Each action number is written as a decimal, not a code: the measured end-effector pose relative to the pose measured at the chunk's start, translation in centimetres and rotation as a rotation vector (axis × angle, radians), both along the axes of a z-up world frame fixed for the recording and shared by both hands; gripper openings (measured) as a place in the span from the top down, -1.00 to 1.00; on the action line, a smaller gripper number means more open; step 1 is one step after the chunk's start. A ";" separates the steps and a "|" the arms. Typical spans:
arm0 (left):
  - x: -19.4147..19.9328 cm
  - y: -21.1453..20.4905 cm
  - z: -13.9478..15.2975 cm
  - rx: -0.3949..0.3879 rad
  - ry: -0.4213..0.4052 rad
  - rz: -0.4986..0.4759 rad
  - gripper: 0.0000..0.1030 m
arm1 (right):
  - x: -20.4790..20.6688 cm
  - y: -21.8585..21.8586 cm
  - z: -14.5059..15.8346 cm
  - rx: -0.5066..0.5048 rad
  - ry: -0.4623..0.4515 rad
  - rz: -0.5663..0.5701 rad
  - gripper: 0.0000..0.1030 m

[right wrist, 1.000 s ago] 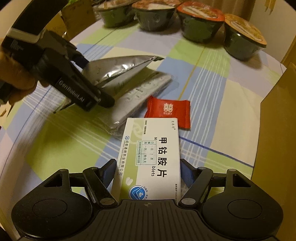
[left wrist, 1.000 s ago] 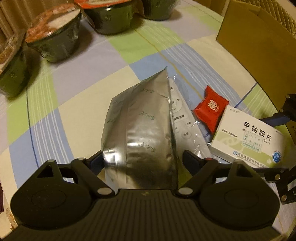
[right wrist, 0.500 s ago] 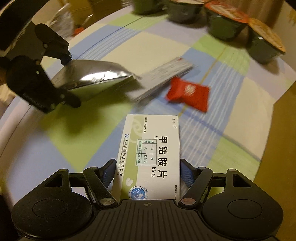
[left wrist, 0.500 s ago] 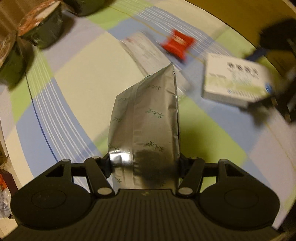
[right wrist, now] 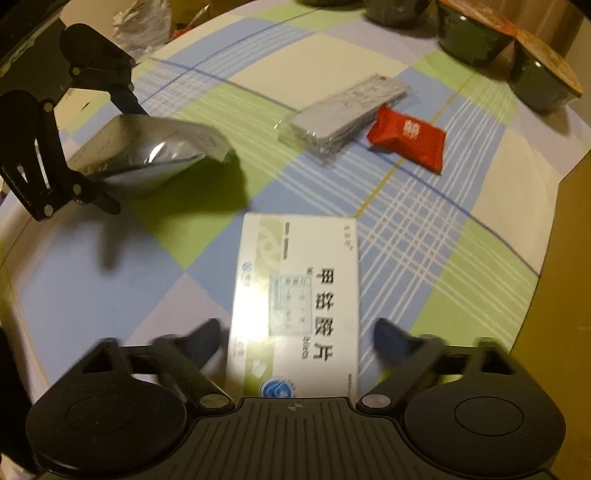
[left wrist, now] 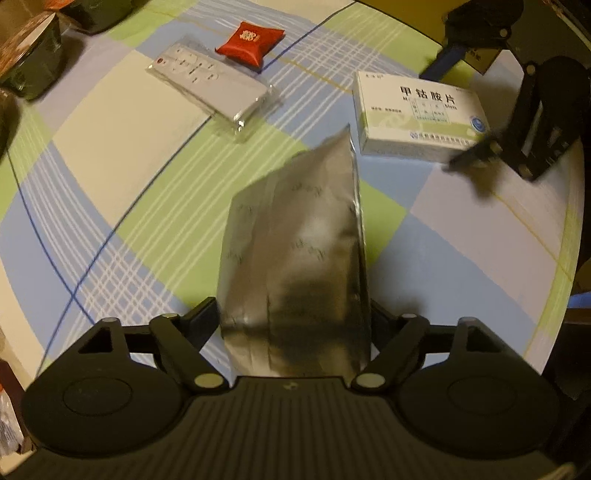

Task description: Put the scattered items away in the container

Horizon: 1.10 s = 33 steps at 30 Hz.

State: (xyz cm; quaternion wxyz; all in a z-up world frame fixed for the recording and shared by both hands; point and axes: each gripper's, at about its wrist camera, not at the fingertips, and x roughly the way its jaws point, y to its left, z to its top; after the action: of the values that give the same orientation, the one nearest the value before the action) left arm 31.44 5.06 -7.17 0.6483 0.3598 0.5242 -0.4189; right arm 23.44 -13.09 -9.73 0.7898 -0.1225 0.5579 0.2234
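Note:
My left gripper (left wrist: 293, 321) is shut on a silver foil pouch (left wrist: 295, 251) and holds it above the checked tablecloth; in the right wrist view the pouch (right wrist: 147, 147) casts a shadow. The white medicine box (right wrist: 295, 295) lies between the fingers of my right gripper (right wrist: 297, 336), which stand open with a small gap on each side. Whether the box rests on the cloth, I cannot tell. A wrapped white remote (left wrist: 210, 83) and a red packet (left wrist: 251, 40) lie farther out. A brown cardboard container wall (right wrist: 569, 258) rises at the right.
Dark lidded bowls (right wrist: 476, 37) stand along the far edge of the round table (right wrist: 110, 277), and one bowl (left wrist: 29, 51) shows at the far left of the left wrist view. Crumpled wrappers (right wrist: 140, 22) lie beyond the table rim.
Both grippers pulled back and up from the remote and the red packet. The right fingers spread away from the medicine box. The left gripper kept its hold on the pouch.

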 end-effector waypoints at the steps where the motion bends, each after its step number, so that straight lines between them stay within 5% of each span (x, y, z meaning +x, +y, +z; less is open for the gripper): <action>1: 0.1 -0.2 0.0 -0.001 0.003 -0.004 -0.55 | 0.2 0.1 -0.1 0.004 0.006 0.002 -0.86; 4: 0.6 -0.8 -0.3 -0.012 0.030 0.002 -0.55 | 0.7 0.3 -0.3 -0.008 0.013 0.000 -0.86; 8: 0.8 -1.3 -1.0 0.021 0.041 0.004 -0.30 | 1.4 0.5 -0.5 -0.013 0.027 -0.015 -0.86; 9: 0.7 -1.3 -0.9 0.024 0.039 0.010 -0.26 | 1.5 0.6 -0.4 -0.015 0.027 -0.018 -0.77; 10: 0.7 -1.2 -0.8 0.022 0.043 0.017 -0.19 | 1.5 0.7 -0.4 -0.020 0.028 -0.017 -0.43; 20: -1.0 0.3 1.2 0.027 0.042 0.040 -0.11 | -0.3 1.3 1.3 -0.049 0.014 -0.009 -0.42; 33: -4.4 1.1 8.2 -0.025 0.059 0.048 -0.11 | -4.7 2.4 7.9 -0.043 -0.068 0.011 -0.42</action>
State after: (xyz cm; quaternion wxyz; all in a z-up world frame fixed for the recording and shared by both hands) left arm 27.05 6.18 1.02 0.6468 0.3266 0.5462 -0.4202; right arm 18.70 -10.67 -1.88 0.8042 -0.1500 0.5350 0.2112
